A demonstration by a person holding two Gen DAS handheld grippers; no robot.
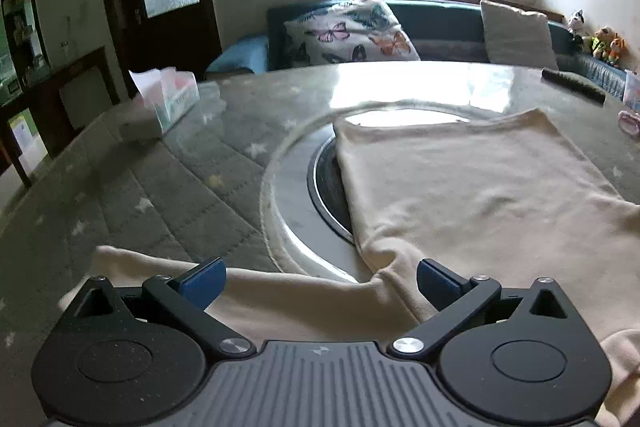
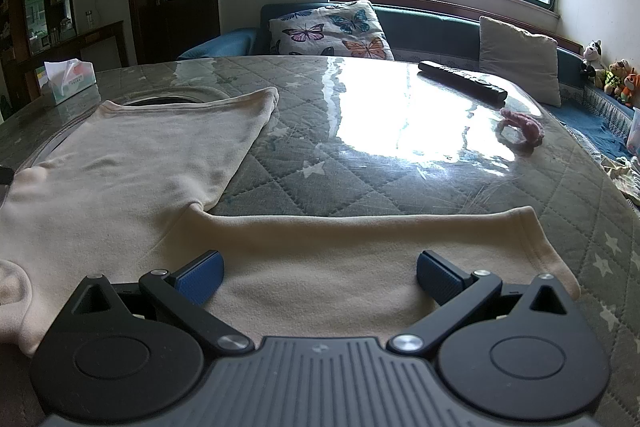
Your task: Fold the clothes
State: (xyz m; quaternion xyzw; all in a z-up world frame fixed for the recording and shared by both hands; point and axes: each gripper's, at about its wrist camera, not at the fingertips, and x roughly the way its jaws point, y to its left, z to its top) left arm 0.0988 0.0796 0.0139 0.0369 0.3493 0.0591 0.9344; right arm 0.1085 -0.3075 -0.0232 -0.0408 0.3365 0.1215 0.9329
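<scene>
**Both grippers wide over the cream top**

Left gripper (image 1: 318, 279) has its blue pads spread wide, nothing pinched, above one sleeve (image 1: 280, 295) of the cream shirt (image 1: 472, 195). I see my right gripper (image 2: 318, 277) equally spread over the other sleeve (image 2: 360, 243). Spread flat on the quilted table (image 2: 360, 163), the shirt partly covers a round inset (image 1: 324, 183), possibly a hotplate; that view is blurred.
</scene>
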